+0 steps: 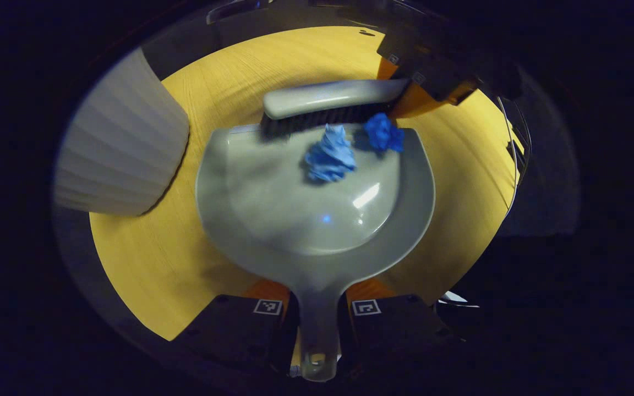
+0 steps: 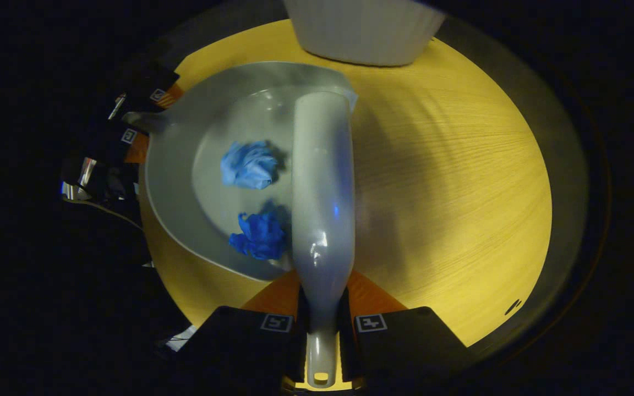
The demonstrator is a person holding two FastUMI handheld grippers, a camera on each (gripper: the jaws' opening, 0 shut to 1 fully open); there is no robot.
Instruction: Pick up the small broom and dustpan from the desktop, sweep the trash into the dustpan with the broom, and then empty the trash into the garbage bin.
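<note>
- In the left gripper view, the left tool (image 1: 317,308) sits nearest, its two fingers pinching the handle of a grey dustpan (image 1: 317,220) from both sides.
- The dustpan reaches straight ahead of that tool, lying on a yellow wooden desk (image 1: 146,258).
- In the pan, ahead of the left tool, lies a light blue paper ball (image 1: 329,155); a darker blue paper ball (image 1: 384,133) sits just beyond and to its right, at the pan's open edge.
- A grey broom (image 1: 328,99) with dark bristles lies across that far edge, its bristles just behind both balls.
- Farther off at the upper right, the right tool (image 1: 405,91) grips the broom's end.
- To the far left stands a white ribbed garbage bin (image 1: 119,143), beside the dustpan.
- In the right gripper view, the right tool (image 2: 321,322) is pressed onto the broom's (image 2: 322,192) handle, which extends straight ahead.
- Left of the broom, the dustpan (image 2: 174,165) holds the darker ball (image 2: 259,236) nearer and the lighter ball (image 2: 248,165) farther.
- The left tool (image 2: 130,135) holds the pan's handle at far left.
- The bin (image 2: 364,30) stands beyond the broom tip, on the desk (image 2: 460,192).
</note>
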